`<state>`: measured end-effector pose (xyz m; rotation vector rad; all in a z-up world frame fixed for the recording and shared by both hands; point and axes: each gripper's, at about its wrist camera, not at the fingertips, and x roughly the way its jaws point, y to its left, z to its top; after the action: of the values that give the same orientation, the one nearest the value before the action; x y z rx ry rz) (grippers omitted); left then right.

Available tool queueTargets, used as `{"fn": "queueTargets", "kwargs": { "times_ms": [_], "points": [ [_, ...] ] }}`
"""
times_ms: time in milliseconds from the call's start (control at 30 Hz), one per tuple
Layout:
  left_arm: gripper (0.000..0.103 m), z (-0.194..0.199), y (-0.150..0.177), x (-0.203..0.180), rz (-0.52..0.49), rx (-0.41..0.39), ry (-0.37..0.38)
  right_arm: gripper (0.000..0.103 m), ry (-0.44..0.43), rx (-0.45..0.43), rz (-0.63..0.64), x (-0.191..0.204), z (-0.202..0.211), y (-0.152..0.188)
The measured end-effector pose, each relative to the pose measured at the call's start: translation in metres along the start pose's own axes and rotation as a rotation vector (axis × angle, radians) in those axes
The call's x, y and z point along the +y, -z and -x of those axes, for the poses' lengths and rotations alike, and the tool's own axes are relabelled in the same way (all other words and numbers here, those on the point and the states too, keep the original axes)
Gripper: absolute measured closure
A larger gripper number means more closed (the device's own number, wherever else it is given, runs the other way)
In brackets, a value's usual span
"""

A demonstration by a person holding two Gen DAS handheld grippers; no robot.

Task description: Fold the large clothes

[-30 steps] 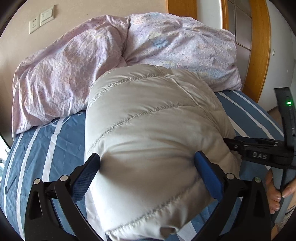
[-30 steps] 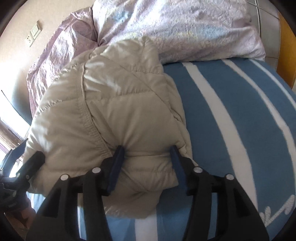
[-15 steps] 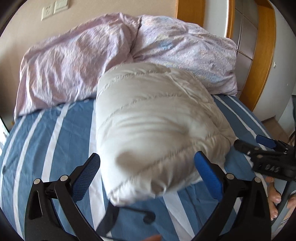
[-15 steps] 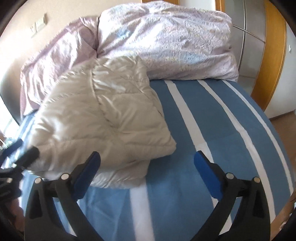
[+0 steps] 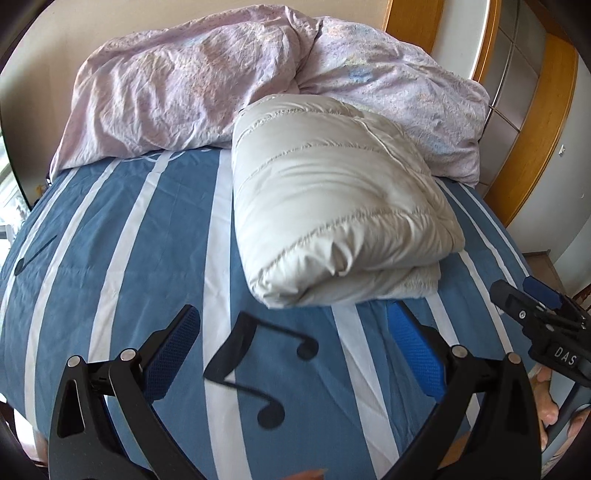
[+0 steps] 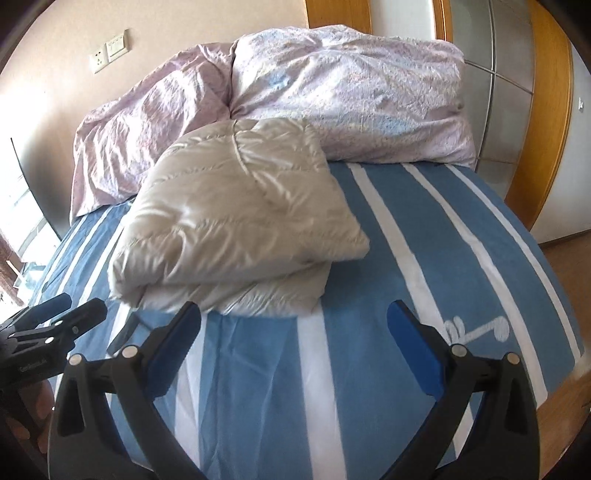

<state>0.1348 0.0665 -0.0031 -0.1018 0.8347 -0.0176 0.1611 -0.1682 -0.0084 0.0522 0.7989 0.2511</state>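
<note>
Both tools (image 5: 295,354) (image 6: 295,350) spread, folded jacket (image 5: 332,218) apart

A bed (image 5: 122,236) fills most of both views, covered by a blue sheet (image 6: 424,229) with white stripes and printed music notes (image 5: 258,369). At its head lies a crumpled lilac duvet (image 5: 177,92), bunched against a beige wall (image 6: 184,33). A white socket (image 6: 98,60) and a switch (image 6: 117,45) sit side by side on that wall. To the right stands a wardrobe (image 6: 513,66) with grey panels in an orange wood frame. Wood floor (image 6: 569,266) shows beside the bed at the right. Bright daylight comes from a window (image 6: 26,206) at the far left.
</note>
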Motion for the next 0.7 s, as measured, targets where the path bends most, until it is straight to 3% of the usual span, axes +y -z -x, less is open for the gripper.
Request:
{"fn": "queueTargets", "kwargs": {
  "times_ms": [700],
  "points": [
    [0.001, 0.045, 0.031, -0.016, -0.029, 0.019, -0.023, 0.002, 0.015, -0.003, 0.058, 0.014, 0.050, 0.027]
  ]
}}
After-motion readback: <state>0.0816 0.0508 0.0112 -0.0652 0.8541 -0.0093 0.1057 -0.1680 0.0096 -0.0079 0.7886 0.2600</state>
